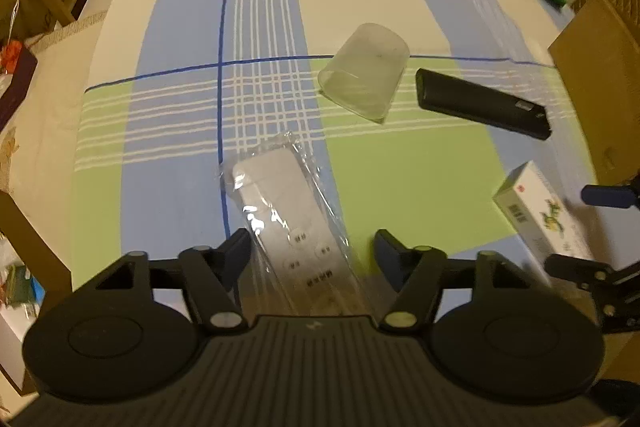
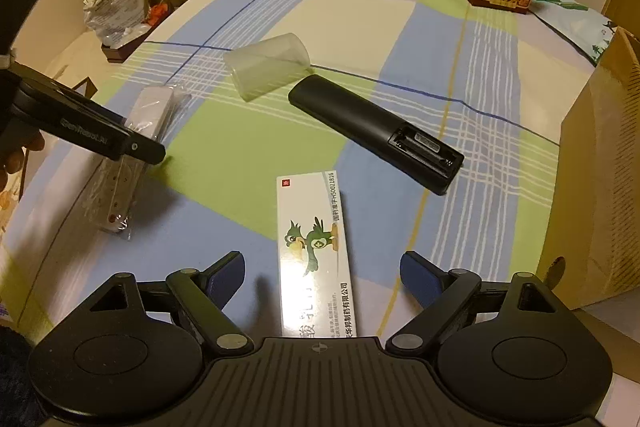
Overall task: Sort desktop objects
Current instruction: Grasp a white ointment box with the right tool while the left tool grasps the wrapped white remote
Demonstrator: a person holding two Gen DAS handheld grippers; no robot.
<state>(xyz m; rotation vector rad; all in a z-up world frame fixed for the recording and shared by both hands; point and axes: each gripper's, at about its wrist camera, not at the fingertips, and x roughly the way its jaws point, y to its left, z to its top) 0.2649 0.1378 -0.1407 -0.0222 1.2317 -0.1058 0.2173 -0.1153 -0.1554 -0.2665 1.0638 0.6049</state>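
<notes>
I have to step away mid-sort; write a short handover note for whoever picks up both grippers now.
Left gripper: open, straddling the white remote in clear plastic wrap.
Right gripper: open, straddling the white medicine box with a green bird.
The clear plastic cup lies on its side beside the black remote with open battery bay.
Done: nothing gripped.
Left: sort all four.
</notes>
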